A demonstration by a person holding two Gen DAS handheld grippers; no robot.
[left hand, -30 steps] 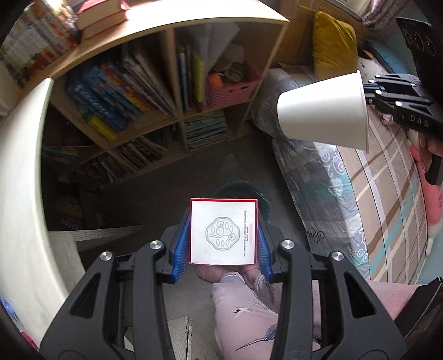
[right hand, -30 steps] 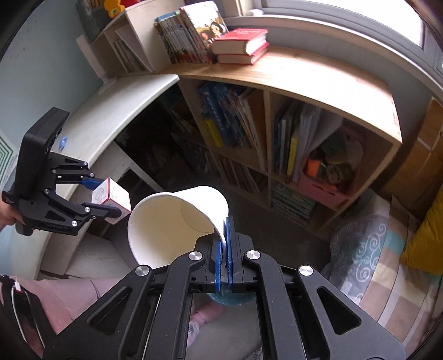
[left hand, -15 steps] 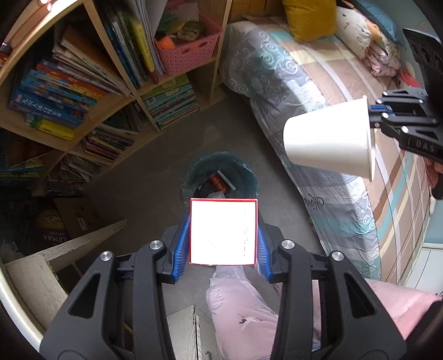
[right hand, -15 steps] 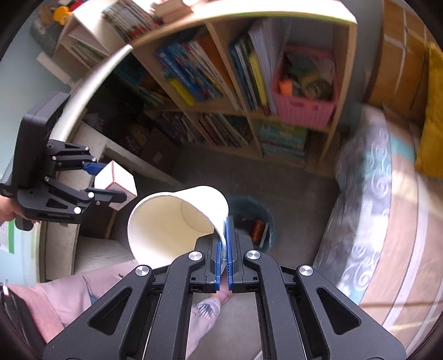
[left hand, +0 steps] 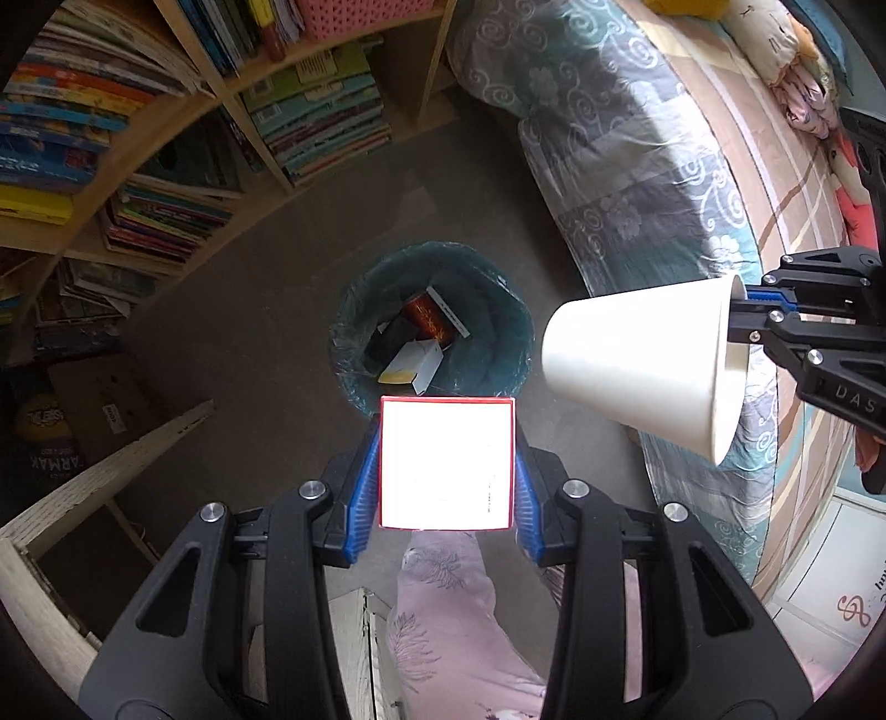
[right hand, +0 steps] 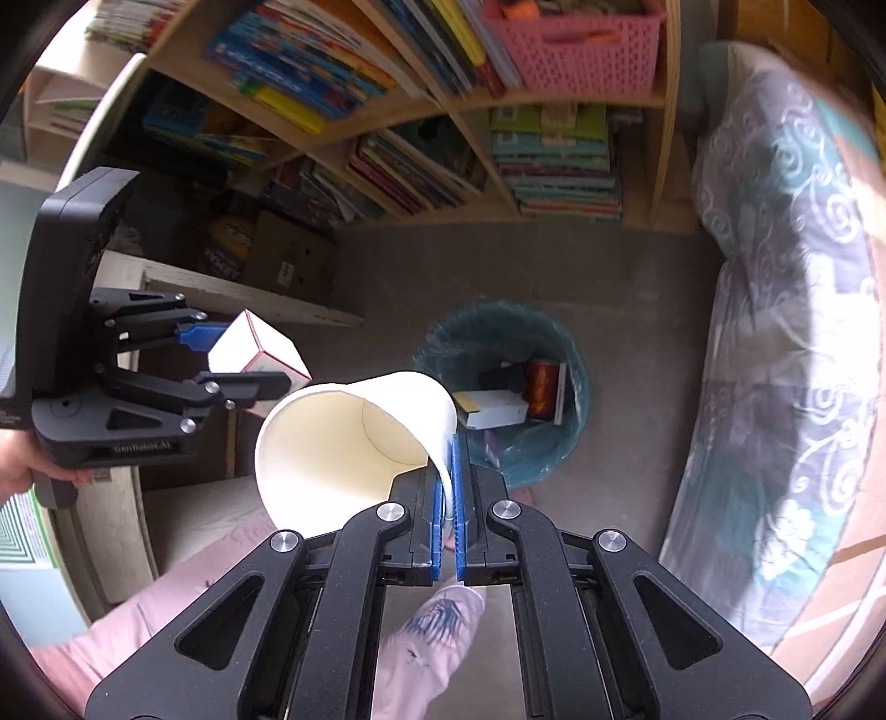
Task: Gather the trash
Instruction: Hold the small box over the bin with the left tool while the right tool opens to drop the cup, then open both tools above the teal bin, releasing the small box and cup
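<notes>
Bin [left hand: 354, 338] on floor between bookshelf [left hand: 166, 144] and bed [left hand: 637, 166].

"DAS" on right hand-held gripper [left hand: 745, 310]

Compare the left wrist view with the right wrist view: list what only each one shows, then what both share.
Only the left wrist view: the paper cup's outer wall and closed base, and soft toys on the bed.
Only the right wrist view: the cup's empty inside, a hand holding the left gripper, and a pink basket.
Both: the lined trash bin holding trash, the red-edged white box in the left gripper's jaws, the right gripper pinching the cup's rim, and the bookshelf.
</notes>
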